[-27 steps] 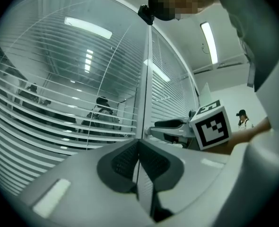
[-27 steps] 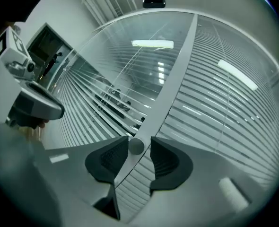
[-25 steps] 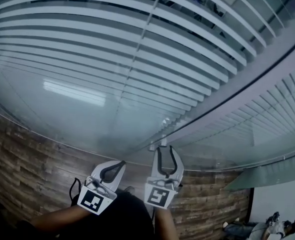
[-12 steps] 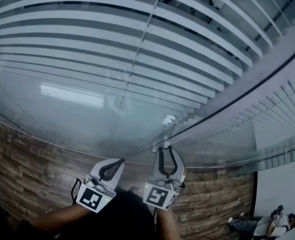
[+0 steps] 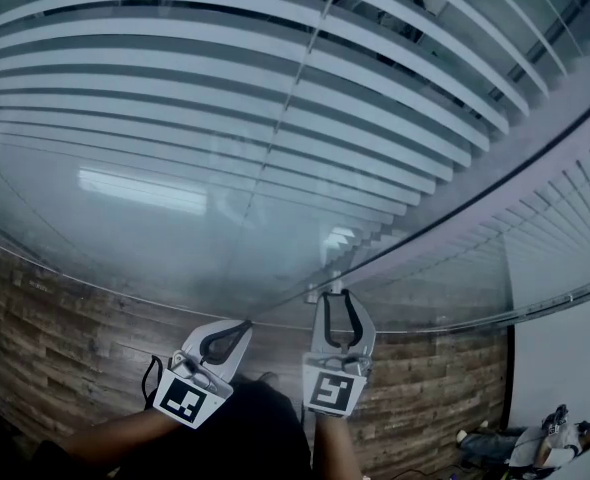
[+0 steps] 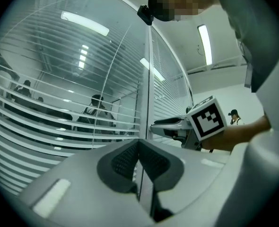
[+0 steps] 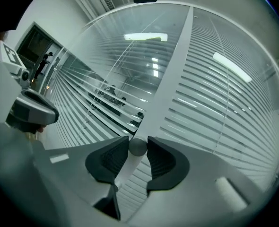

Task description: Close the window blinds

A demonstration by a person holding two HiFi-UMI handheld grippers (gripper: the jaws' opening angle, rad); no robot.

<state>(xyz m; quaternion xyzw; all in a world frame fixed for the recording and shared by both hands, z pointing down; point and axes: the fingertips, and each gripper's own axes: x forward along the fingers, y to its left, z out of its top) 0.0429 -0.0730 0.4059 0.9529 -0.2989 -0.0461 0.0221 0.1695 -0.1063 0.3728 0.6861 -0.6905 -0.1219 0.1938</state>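
head view: slat blinds [image 5: 275, 98] behind glass, still gappy. left gripper [image 5: 243, 325] and right gripper [image 5: 337, 296] sit low by the frame.
left gripper view: jaws pressed together, nothing in them.
right gripper view: jaws pinching the round tilt knob [image 7: 138, 146]. looks like the twisting step, so next it needs a wrist roll.
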